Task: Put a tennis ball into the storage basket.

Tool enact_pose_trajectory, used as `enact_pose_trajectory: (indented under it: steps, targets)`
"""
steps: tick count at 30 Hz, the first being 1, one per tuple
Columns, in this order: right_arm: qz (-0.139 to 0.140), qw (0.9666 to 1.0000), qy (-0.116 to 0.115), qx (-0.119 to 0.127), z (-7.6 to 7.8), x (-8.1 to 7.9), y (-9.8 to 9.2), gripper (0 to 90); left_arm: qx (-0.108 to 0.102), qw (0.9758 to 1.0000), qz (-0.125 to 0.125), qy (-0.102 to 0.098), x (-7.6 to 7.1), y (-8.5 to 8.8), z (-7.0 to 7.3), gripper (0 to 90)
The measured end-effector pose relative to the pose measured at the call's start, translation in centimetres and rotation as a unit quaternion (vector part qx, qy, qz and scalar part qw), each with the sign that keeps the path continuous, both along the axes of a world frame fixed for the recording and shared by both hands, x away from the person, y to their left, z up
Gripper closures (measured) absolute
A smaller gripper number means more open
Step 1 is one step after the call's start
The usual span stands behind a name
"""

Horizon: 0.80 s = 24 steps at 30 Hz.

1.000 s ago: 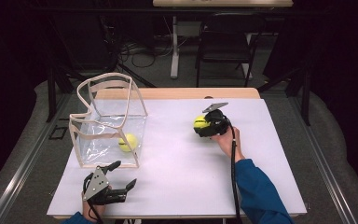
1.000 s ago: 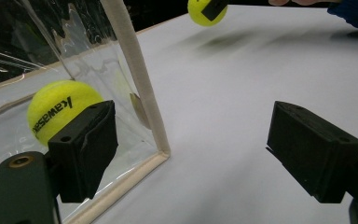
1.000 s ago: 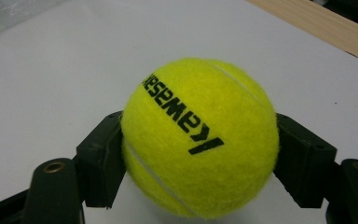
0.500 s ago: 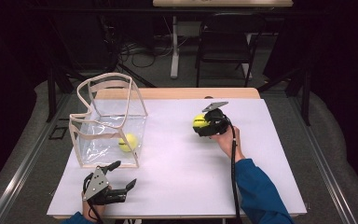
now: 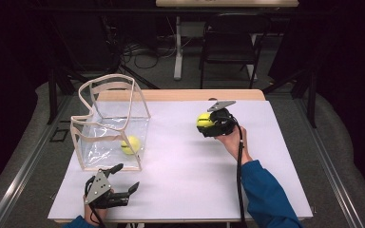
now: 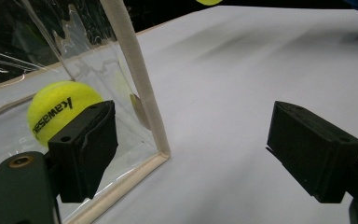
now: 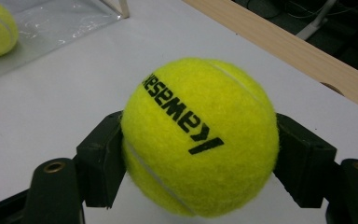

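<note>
Right jaws: pressed on both sides of the tennis ball [image 7: 199,135]. I see my right gripper [image 5: 208,124] pinching it tight.
Left jaws: spread wide, with nothing between them. My left gripper [image 5: 123,183] rests at the near left of the white table [image 5: 185,166].
Ball I hold: on the right side of the table, a bit toward the far edge. From above I cannot tell if it is off the table top.
Other ball: a second tennis ball [image 5: 130,145] already lies inside the clear bag [image 5: 109,126], by its near right corner.
Bag: stands open at the top on the left side of the table, well apart from the ball I hold. My left gripper is just in front of its near corner.
What changed: almost nothing. Compared with a second ago, my right gripper and its ball sit in nearly the same spot, and my left gripper has not moved.
What that means: I think the grab is done and the carry has not really begun.
Next: I would lift the ball, bring it left over the bag's open top, and let go there.
</note>
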State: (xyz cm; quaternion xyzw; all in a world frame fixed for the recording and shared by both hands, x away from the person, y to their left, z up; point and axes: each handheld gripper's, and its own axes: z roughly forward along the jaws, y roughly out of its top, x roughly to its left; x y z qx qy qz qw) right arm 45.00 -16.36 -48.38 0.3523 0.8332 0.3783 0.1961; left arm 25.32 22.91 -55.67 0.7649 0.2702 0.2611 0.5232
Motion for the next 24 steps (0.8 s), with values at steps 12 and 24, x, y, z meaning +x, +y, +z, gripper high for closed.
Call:
enact_pose_trajectory:
  steps: [12, 24]
  targets:
    - [0.003, 0.9999, -0.013, 0.007, 1.3, -0.5, 0.0, 26.3, 0.001, 1.0, 0.001, -0.001, -0.1, 0.0, 0.0, 16.1]
    - [0.005, 0.9997, -0.022, 0.006, 2.2, -1.0, -0.2, 26.3, 0.002, 1.0, -0.001, -0.001, -0.1, 0.0, 0.0, 16.1]
